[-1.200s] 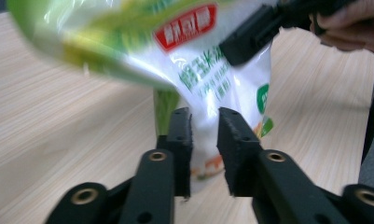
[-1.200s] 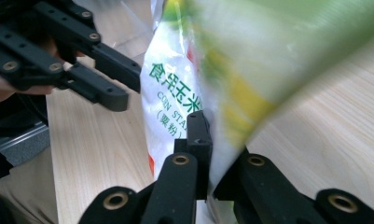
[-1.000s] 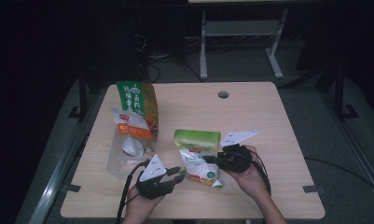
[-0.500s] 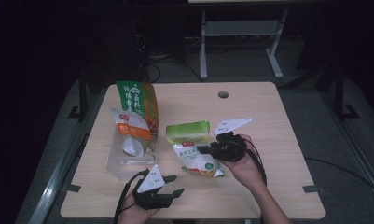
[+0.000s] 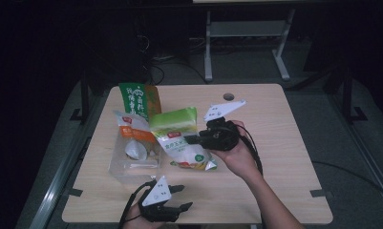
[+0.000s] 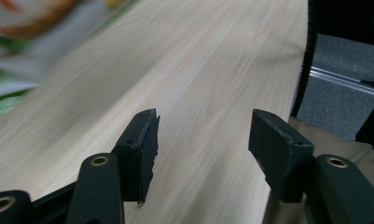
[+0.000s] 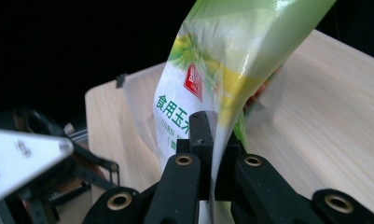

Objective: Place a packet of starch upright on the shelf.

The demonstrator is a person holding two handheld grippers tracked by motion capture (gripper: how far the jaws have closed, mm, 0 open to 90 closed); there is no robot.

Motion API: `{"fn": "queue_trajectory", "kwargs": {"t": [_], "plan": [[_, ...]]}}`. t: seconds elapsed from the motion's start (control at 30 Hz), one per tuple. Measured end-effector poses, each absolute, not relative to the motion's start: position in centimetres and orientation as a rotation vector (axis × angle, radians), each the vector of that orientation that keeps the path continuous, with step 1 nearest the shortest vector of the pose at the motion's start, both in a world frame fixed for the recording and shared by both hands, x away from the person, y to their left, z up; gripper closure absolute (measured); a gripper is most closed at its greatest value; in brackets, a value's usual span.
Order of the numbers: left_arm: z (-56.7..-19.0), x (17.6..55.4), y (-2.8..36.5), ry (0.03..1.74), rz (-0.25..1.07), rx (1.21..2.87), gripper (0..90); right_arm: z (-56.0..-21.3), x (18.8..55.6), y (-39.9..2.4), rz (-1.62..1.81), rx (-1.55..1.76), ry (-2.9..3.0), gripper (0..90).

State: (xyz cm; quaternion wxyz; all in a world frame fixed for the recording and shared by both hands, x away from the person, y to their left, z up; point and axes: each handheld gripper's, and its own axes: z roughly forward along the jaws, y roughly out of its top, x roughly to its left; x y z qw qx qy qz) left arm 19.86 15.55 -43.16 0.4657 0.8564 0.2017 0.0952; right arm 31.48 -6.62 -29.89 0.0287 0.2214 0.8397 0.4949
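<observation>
- The green-and-white bag (image 5: 179, 136) is clamped at its edge by the right tool (image 5: 191, 140) — lifted, tilted above the table (image 5: 275, 143), just beside the clear bag (image 5: 132, 150).
- The left tool (image 5: 182, 197) is seen near the front edge — jaws just opening, nothing between them.
- The orange-and-green packet (image 5: 139, 99) is propped behind.

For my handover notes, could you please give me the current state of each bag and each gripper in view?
Green-and-white plastic starch bag: lifted at one edge, tilted.
Right gripper: shut on that bag's edge.
Left gripper: open, nothing between its jaws, which have just been opening.
Green-and-orange snack bag: standing upright on the table.
Clear plastic pouch with orange label: lying flat.
</observation>
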Motion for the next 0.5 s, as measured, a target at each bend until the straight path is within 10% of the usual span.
{"fn": "queue_trajectory", "kwargs": {"t": [0.5], "plan": [[-42.8, 19.3, 15.5, 0.458, 0.227, 2.076, 40.6, -27.4, 32.6, 0.3, 1.596, 0.526, 2.644, 89.9]]}}
